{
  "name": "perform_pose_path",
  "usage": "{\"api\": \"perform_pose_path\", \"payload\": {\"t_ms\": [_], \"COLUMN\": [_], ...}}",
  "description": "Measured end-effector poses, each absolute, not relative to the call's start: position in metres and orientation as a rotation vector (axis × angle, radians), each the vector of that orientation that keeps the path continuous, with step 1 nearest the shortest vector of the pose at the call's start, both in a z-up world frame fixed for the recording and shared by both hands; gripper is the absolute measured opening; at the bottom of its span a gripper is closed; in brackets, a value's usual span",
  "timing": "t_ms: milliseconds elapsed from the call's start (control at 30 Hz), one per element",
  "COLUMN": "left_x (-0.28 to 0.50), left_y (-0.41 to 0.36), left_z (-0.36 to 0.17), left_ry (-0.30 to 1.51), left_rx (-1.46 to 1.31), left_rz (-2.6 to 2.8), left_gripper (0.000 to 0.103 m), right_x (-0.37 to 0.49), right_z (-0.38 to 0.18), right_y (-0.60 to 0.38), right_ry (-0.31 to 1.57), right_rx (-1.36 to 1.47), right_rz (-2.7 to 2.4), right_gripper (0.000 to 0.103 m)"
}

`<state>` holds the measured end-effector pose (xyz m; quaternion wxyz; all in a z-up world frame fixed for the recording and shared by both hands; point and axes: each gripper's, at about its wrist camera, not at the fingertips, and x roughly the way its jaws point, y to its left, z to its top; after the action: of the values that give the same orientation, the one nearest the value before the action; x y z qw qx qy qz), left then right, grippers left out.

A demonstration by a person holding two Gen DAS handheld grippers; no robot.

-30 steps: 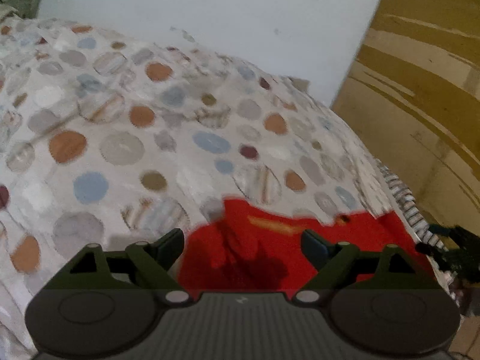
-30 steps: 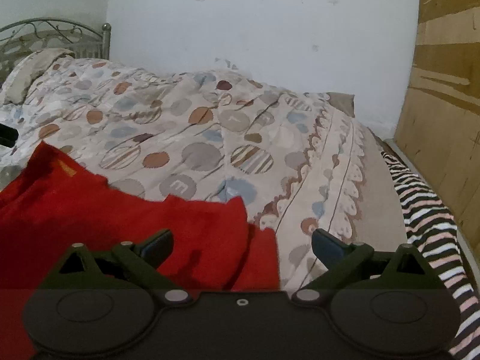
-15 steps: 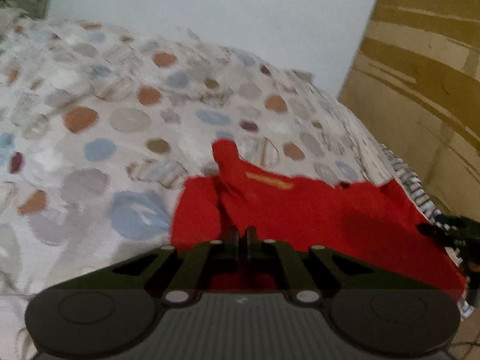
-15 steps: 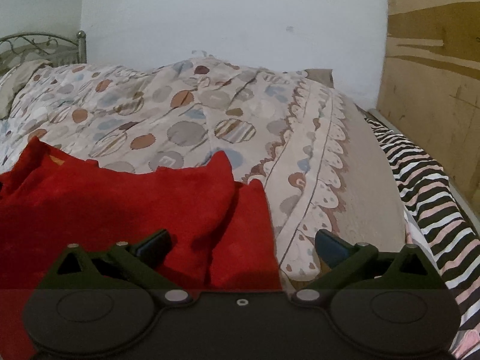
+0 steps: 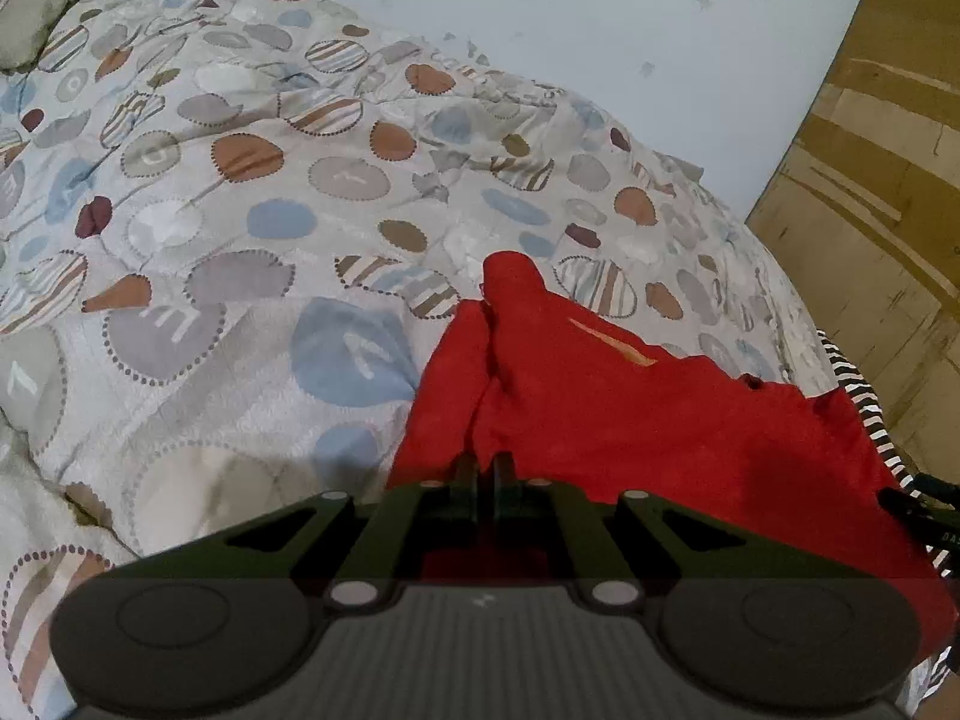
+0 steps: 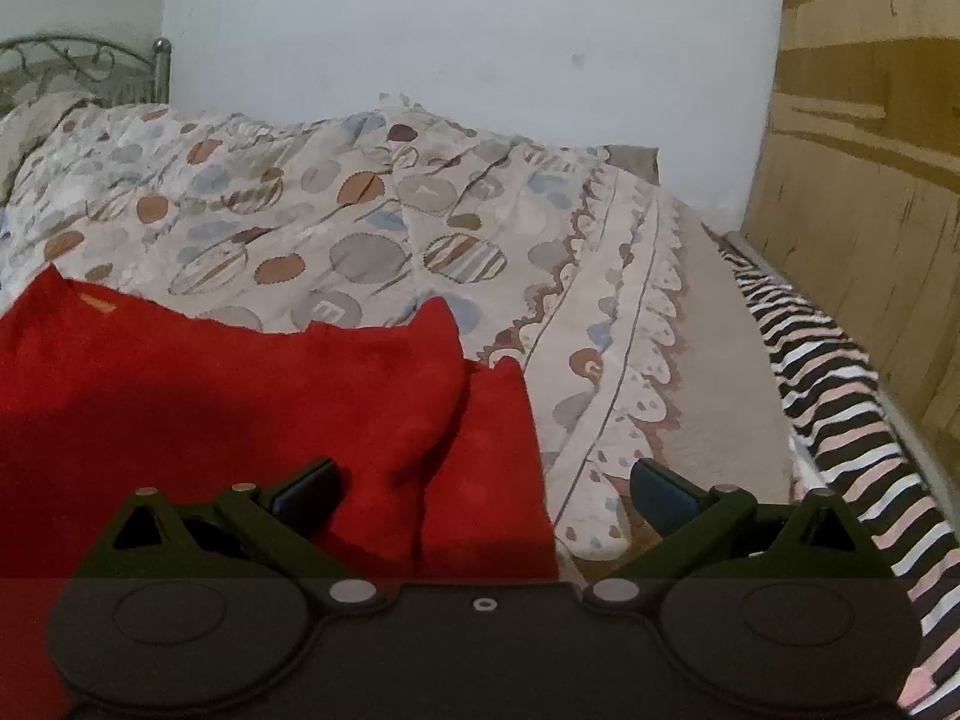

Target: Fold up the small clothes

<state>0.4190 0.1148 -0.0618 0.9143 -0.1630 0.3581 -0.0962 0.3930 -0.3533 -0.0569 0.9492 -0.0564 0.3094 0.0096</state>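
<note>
Left gripper (image 5: pixel 486 471) pinched tight on the near edge of the red garment (image 5: pixel 630 408), right gripper (image 6: pixel 486 489) gaping wide over its right corner, garment spread on the spotted quilt (image 5: pixel 240 228), striped sheet (image 6: pixel 840 372) along the bed's right edge, open quilt beyond

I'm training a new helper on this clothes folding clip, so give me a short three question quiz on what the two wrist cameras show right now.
1. True or false: the left hand-held gripper is shut on the red garment.
2. Which describes the right hand-held gripper? A) shut on cloth B) open over the garment's edge C) out of view
3. Fill in: the garment lies on a quilt patterned with ____.

Key: 1 true; 2 B; 3 circles.
</note>
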Motion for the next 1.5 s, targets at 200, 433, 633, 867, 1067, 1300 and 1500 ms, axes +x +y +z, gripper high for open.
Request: {"api": "perform_pose_path", "payload": {"t_ms": [200,433,633,867,1067,1300,1500], "left_x": [0.416,0.399,0.373,0.337,0.31,0.288,0.286], "left_y": [0.113,0.118,0.117,0.123,0.125,0.119,0.115], "left_z": [-0.056,-0.044,-0.045,-0.053,-0.056,-0.058,-0.066], "left_ry": [0.735,0.707,0.688,0.724,0.733,0.732,0.758], "left_rx": [-0.318,-0.304,-0.236,-0.314,-0.371,-0.439,-0.465], "left_rz": [-0.213,-0.168,-0.159,-0.144,-0.115,-0.099,-0.09], "left_gripper": [0.03,0.088,0.102,0.102,0.102,0.102,0.102], "right_x": [0.379,0.352,0.334,0.319,0.314,0.31,0.303], "right_z": [-0.048,-0.037,-0.035,-0.037,-0.043,-0.047,-0.058], "right_y": [-0.348,-0.326,-0.296,-0.262,-0.234,-0.213,-0.206], "right_ry": [0.591,0.528,0.499,0.439,0.417,0.404,0.388], "right_rx": [-0.14,-0.147,-0.201,-0.269,-0.3,-0.292,-0.334], "right_rz": [-0.023,-0.03,0.018,0.042,0.092,0.133,0.12], "right_gripper": [0.102,0.102,0.102,0.102,0.102,0.102,0.102]}}
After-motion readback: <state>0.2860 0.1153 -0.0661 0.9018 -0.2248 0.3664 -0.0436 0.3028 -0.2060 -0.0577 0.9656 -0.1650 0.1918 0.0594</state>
